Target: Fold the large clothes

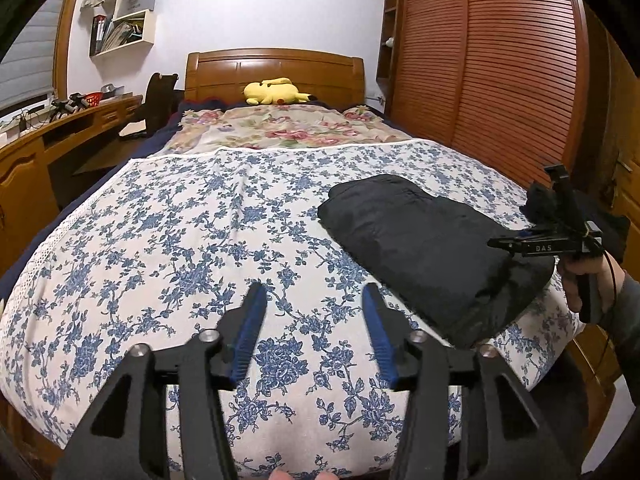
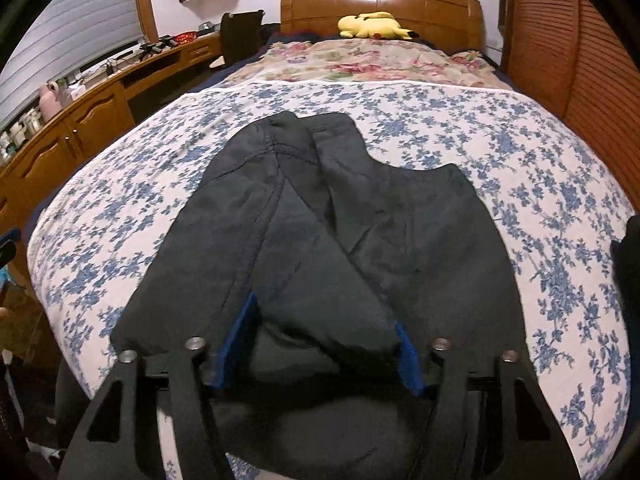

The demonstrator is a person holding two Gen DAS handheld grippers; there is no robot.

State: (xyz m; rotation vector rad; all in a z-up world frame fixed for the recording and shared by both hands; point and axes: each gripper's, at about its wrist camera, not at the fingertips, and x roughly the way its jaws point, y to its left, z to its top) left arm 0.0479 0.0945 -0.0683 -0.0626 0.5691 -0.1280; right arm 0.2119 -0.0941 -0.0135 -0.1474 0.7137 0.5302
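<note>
A black padded garment lies folded into a bundle on the right side of the bed; it fills the middle of the right wrist view. My left gripper is open and empty, held above the blue-flowered bedspread, to the left of the garment. My right gripper is open with its blue pads on both sides of a thick fold at the garment's near end. In the left wrist view the right gripper shows from the side at the garment's right end, held in a hand.
A yellow plush toy lies by the wooden headboard. A flowered quilt covers the far half of the bed. A wooden desk runs along the left. Slatted wardrobe doors stand at the right.
</note>
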